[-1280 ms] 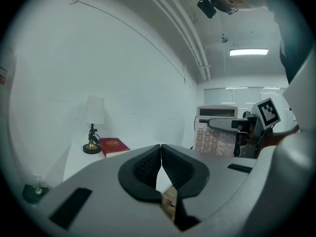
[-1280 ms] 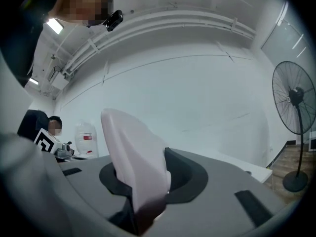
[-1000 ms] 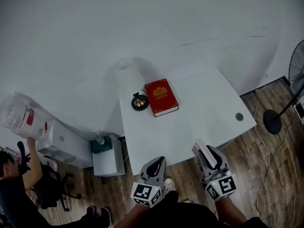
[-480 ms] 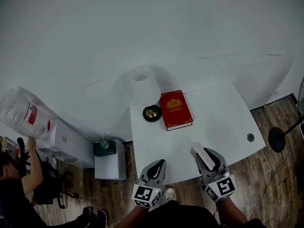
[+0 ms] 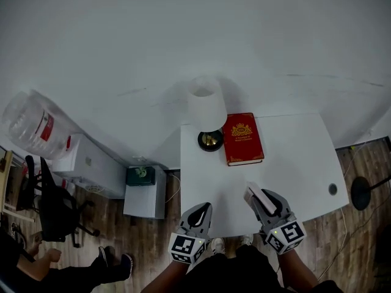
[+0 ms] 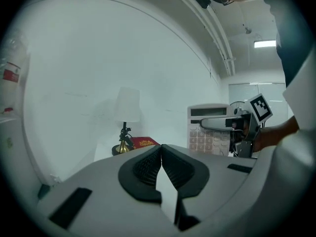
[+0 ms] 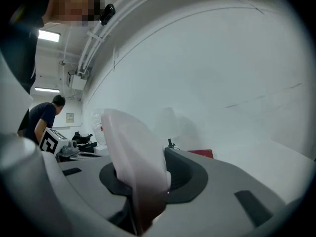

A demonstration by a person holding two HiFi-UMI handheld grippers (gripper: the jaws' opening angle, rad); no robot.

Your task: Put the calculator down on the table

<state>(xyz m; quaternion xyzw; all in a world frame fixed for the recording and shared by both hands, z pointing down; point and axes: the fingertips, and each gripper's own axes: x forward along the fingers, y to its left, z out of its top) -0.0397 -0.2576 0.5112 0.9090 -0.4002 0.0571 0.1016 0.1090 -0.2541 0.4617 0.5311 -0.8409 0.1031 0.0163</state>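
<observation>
Calculator [image 5: 258,198] one, book [image 5: 242,138] one, lamp [image 5: 207,105] one

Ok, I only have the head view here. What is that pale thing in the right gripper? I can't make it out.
Observer: The left gripper view shows its face. It is a calculator, with a display strip above rows of keys.
Operator: Is the right gripper actually clamped on it?
Observer: Yes. In the right gripper view, the right gripper is closed on the calculator's edge, and the calculator stands up between its jaws.
Operator: And the left one?
Observer: The left gripper has its jaws together with nothing between them.
</observation>
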